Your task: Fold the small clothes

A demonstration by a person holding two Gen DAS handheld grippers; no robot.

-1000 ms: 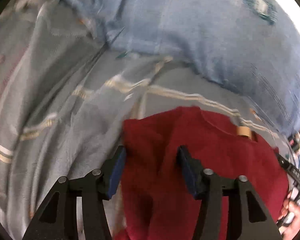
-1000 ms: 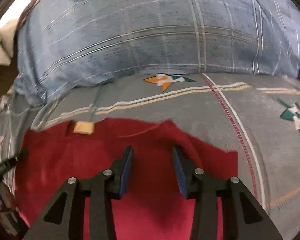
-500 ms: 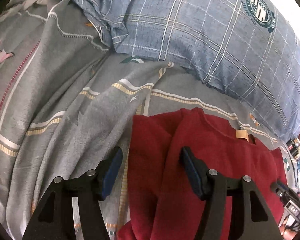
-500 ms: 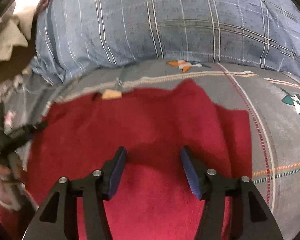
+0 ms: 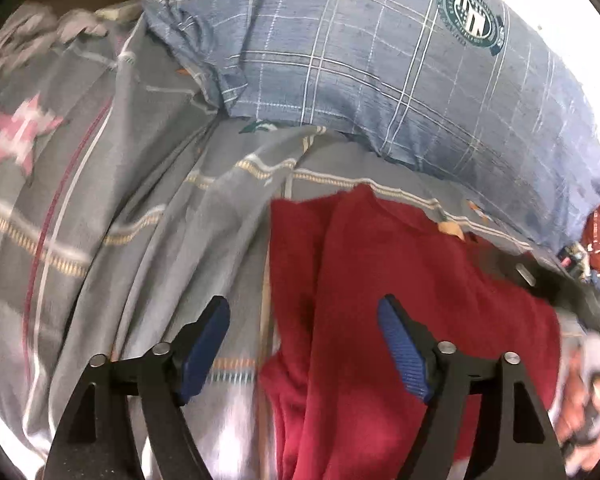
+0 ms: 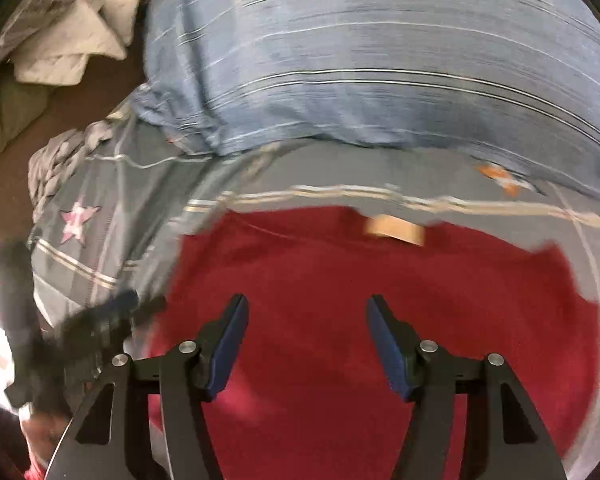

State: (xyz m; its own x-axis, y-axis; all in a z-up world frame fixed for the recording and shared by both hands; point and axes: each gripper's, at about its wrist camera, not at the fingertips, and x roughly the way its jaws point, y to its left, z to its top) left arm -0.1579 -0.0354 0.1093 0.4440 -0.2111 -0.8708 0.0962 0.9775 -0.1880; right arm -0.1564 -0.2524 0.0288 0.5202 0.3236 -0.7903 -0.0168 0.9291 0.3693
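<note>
Since half a second ago both grippers have spread their jaws wider and let go, and the right view has swung so that the red top's near edge now fills its lower half. The left gripper [image 5: 302, 344] hangs wide apart and empty over the left edge of the red top [image 5: 380, 300], one finger above the bedsheet [image 5: 140, 240], the other above the red cloth. The right gripper [image 6: 306, 340] is likewise wide and holds nothing — it hovers over the middle of the top, which lies spread on the bed with its tan neck label [image 6: 394, 230] at the far edge. Along the left side one strip seems already turned inward; beyond that the top looks mostly flat, so most of the folding is probably left. Farther off lies the blue checked pillow [image 5: 380, 60].
</note>
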